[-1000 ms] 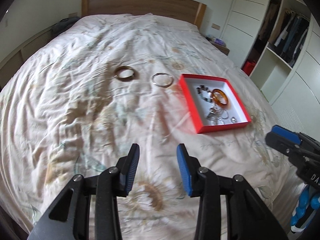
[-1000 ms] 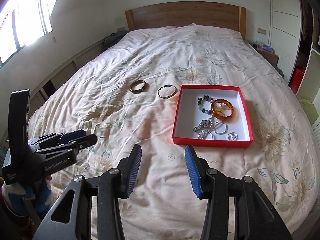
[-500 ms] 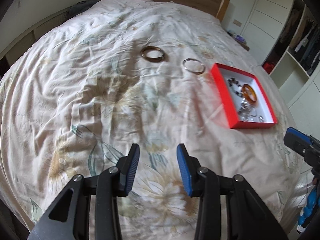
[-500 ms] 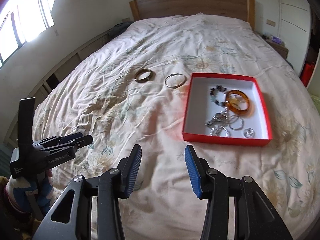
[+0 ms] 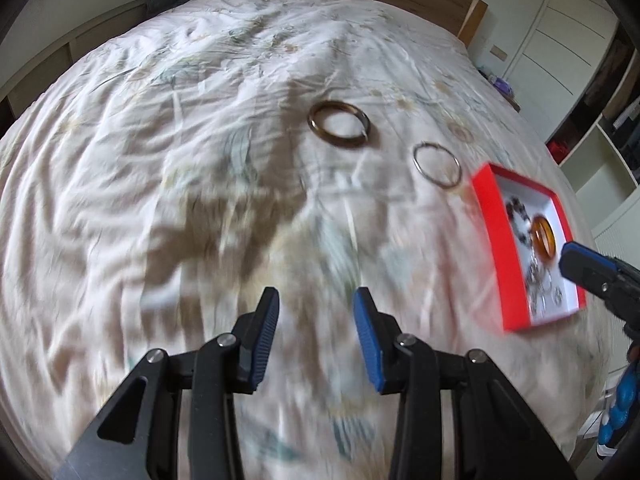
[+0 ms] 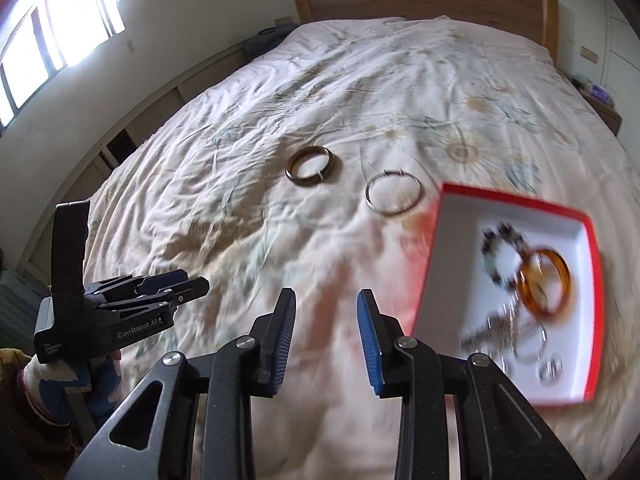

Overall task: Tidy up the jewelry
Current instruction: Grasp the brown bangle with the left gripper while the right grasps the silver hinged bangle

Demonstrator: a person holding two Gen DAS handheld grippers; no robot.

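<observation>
Left gripper [image 5: 316, 308]: jaws spread, nothing between them, over the floral cream bedspread [image 5: 200, 184]. Right gripper [image 6: 326, 312]: jaws parted with nothing between, just been closing. Dark brown bangle [image 6: 309, 167] at 12 o'clock of the right gripper; thin silver hoop bangle [image 6: 394, 193] just beside it at 4 o'clock, apart. Red shallow box with white lining [image 6: 440, 248] at 2 o'clock holds an amber bangle [image 6: 545, 282], a dark beaded bracelet [image 6: 502, 252] and blurred silver pieces.
</observation>
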